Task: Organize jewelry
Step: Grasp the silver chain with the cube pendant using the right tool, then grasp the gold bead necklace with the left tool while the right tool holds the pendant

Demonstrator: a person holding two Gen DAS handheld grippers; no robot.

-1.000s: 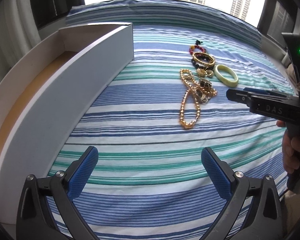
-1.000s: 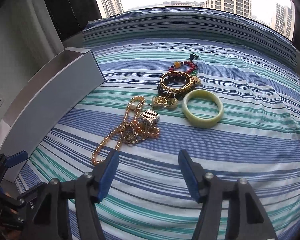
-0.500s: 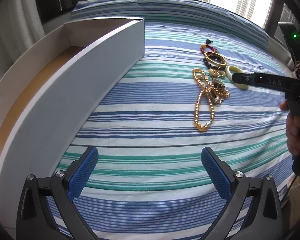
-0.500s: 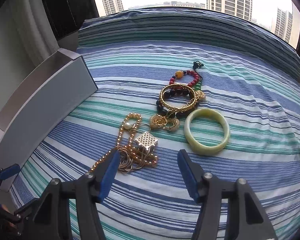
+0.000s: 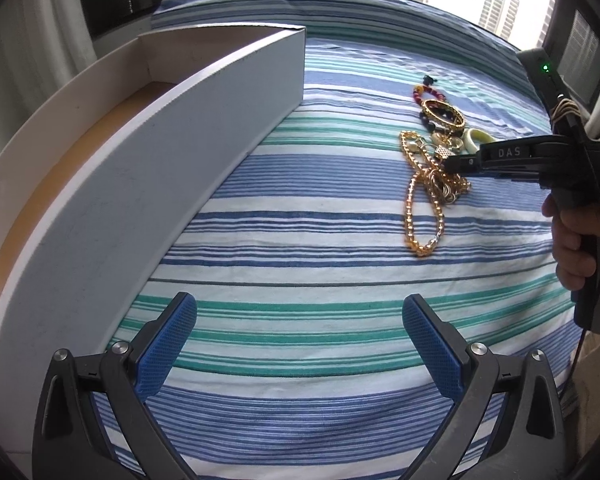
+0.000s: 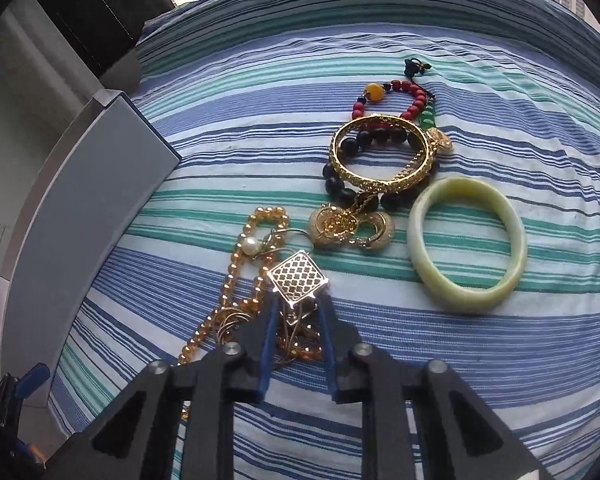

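- While the left claw point(image 5: 299, 338) is hovering wide apart over bare striped bedding, the right claw point(image 6: 297, 312) is narrowing around the tangle of gold chain under the square lattice pendant point(image 6: 297, 282); whether it is already gripping, I cannot tell.
- The step in hand is probably picking that pendant necklace, lying near the middle of the bed point(image 6: 500, 380); next it calls for a firm pinch, a lift, and a carry left to the white box point(image 5: 148, 168).
- The amber bead strand point(image 6: 236, 264) is lying tangled through it and may be dragging along.
- Farther off, the gold bangle point(image 6: 380, 152), dark and red bead bracelets and gold earrings are overlapping; the jade bangle point(image 6: 466, 244) is lying just right.
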